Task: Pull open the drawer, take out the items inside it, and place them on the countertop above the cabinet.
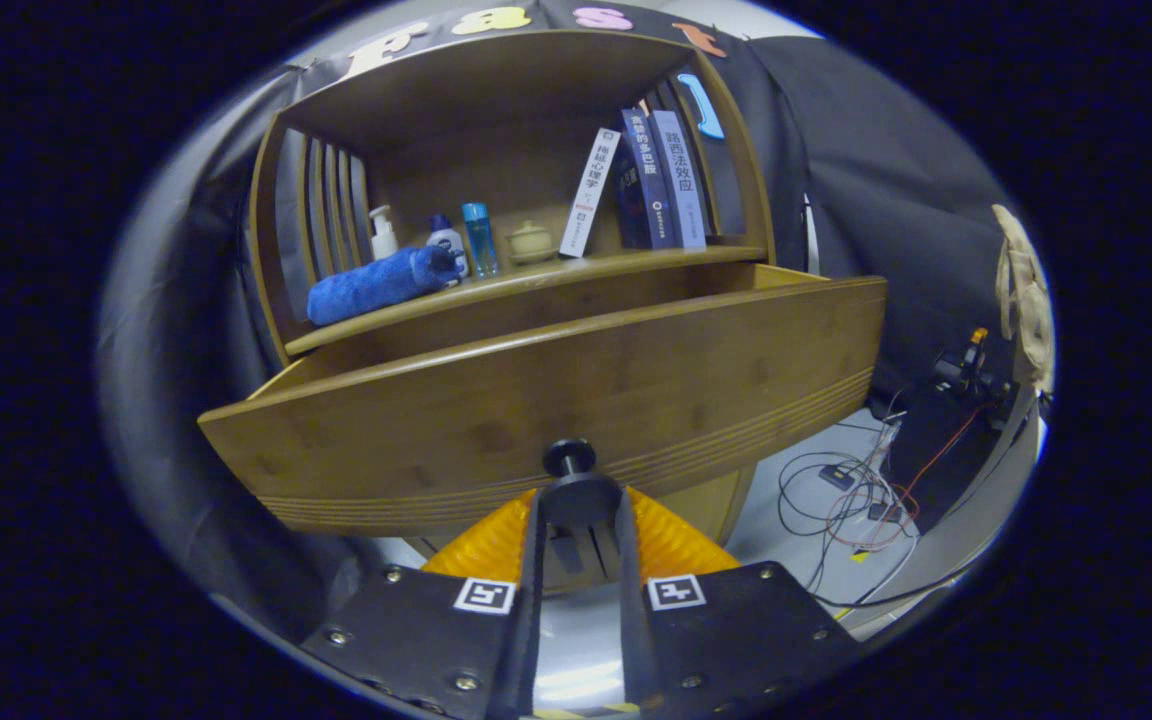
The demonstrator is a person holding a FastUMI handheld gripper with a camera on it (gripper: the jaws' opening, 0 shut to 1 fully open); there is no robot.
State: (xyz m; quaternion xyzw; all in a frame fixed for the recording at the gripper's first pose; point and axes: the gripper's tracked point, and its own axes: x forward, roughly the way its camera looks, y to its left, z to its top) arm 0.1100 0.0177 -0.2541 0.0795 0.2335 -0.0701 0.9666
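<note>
The wooden counter point(626, 264) above the pulled-out drawer is carrying a rolled blue towel point(381, 283), a white pump bottle point(382, 234), two small bottles point(464, 243), a little lidded jar point(530, 243), and several books point(648, 180) leaning together.

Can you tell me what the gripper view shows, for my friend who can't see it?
The gripper has its jaws closed on the dark knob of a wooden drawer, pulled partly open. On the countertop above sit a rolled blue towel, small bottles and books.
</note>
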